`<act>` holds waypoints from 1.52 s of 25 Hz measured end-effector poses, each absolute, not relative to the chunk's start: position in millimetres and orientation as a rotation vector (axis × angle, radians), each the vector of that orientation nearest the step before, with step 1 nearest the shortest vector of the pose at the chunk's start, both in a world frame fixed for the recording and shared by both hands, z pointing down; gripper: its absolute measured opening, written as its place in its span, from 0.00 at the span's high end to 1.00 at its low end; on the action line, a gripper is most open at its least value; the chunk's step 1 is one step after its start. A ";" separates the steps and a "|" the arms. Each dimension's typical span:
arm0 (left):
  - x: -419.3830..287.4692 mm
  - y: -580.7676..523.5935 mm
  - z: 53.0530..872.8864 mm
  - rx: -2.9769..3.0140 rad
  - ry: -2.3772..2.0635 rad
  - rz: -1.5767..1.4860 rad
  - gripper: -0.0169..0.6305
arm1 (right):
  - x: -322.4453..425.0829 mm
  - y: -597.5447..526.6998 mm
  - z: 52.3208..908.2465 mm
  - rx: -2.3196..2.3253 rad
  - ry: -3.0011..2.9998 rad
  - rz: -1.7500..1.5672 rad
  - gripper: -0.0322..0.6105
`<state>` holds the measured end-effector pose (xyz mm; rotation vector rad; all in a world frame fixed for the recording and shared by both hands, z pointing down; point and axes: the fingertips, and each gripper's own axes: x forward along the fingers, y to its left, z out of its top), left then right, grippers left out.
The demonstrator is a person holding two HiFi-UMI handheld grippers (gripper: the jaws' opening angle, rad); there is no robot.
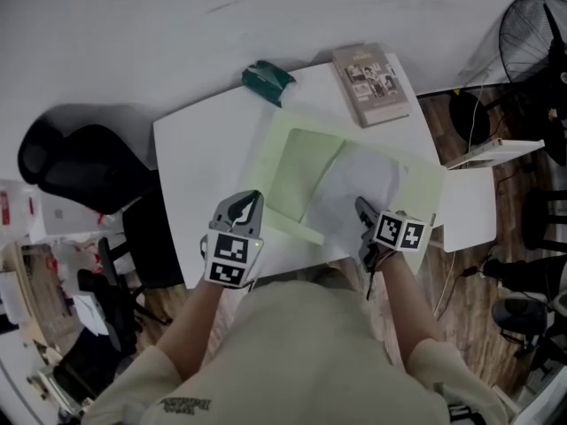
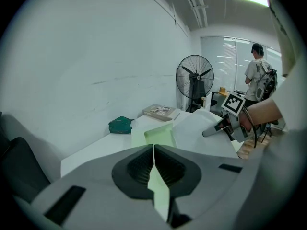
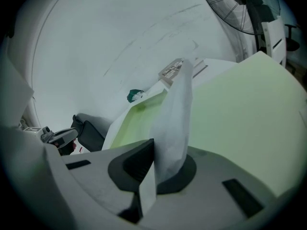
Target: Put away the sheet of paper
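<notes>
The sheet of paper (image 1: 354, 180) is pinched at its near edge by the closed fingers of the right gripper (image 1: 362, 207) and is laid over the opened green folder (image 1: 301, 162) on the bench (image 1: 199, 140). The folder's near flap is clamped by the left gripper (image 1: 252, 200). Tucking the sheet fully in and closing the folder are judged still to be done.

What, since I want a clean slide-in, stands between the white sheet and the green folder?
Nothing visible. The right tongs grip the white sheet, which lies over the open green folder; the left tongs pinch the folder's near edge.
</notes>
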<state>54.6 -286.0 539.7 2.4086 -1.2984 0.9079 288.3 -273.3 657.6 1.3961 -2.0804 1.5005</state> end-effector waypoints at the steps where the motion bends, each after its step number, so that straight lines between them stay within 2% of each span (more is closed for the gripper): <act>1: 52.3 -287.7 540.7 2.412 -1.294 0.916 0.94 | 287.2 -274.8 659.1 1.400 -2.074 1.497 0.91; 13: 32.5 -291.4 551.4 2.400 -1.247 0.950 0.94 | 272.5 -307.2 686.2 1.355 -2.024 1.582 0.91; 30: 3.4 -297.1 545.9 2.363 -1.316 0.940 0.94 | 172.1 -340.6 698.0 1.097 -2.109 1.570 0.91; 38: -6.6 -299.5 540.7 2.360 -1.344 0.932 0.94 | 154.5 -348.7 703.4 1.093 -2.102 1.562 0.91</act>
